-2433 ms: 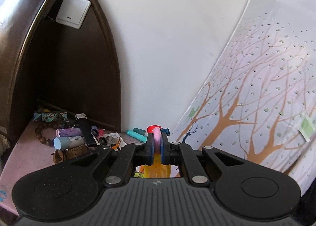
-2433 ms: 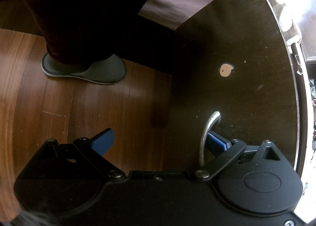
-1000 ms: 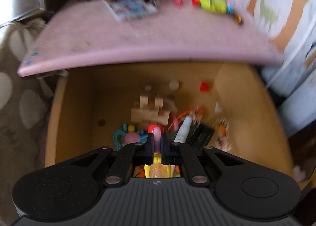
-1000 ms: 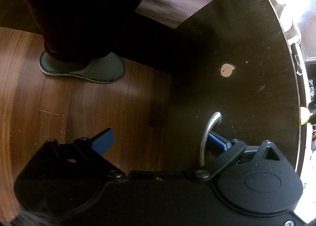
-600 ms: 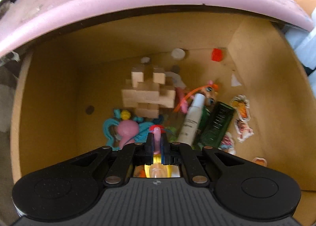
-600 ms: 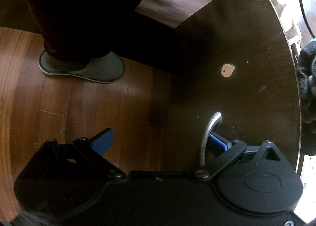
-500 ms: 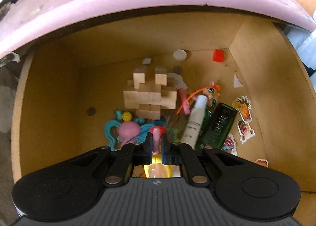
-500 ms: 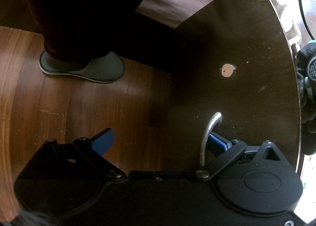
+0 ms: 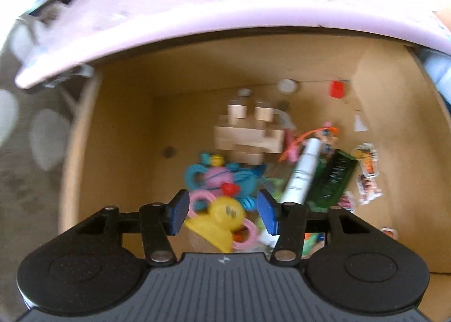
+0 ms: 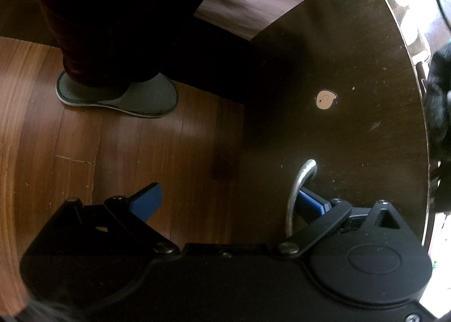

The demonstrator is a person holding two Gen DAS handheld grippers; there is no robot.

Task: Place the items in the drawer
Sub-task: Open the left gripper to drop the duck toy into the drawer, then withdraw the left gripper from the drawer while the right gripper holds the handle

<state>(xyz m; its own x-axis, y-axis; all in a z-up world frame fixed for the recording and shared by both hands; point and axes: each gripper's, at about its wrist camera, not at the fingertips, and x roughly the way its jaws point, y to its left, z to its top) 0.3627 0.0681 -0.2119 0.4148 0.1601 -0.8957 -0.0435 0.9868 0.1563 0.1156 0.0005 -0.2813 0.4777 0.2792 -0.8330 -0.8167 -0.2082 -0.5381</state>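
In the left wrist view, my left gripper (image 9: 222,213) hangs over the open wooden drawer (image 9: 126,136), its jaws opening. A yellow duck toy (image 9: 222,216) with pink rings lies between the blue pads (image 9: 177,210) and touches neither. It rests on the pile of toys in the drawer. In the right wrist view, my right gripper (image 10: 228,201) stands open at the dark drawer front (image 10: 352,130). Its right finger (image 10: 310,203) sits hooked behind the metal handle (image 10: 298,189), and its left finger is over the floor.
The drawer holds wooden blocks (image 9: 248,136), a white tube (image 9: 303,172), a green box (image 9: 334,178), a teal and pink toy (image 9: 217,175) and stickers (image 9: 366,172). A pink tabletop (image 9: 225,0) overhangs it. A person's slippered foot (image 10: 121,96) stands on the wooden floor (image 10: 84,153).
The left gripper's jaws have spread apart and let go of the duck toy, which now lies in the drawer. The left view pulled back slightly. The right gripper has not moved.
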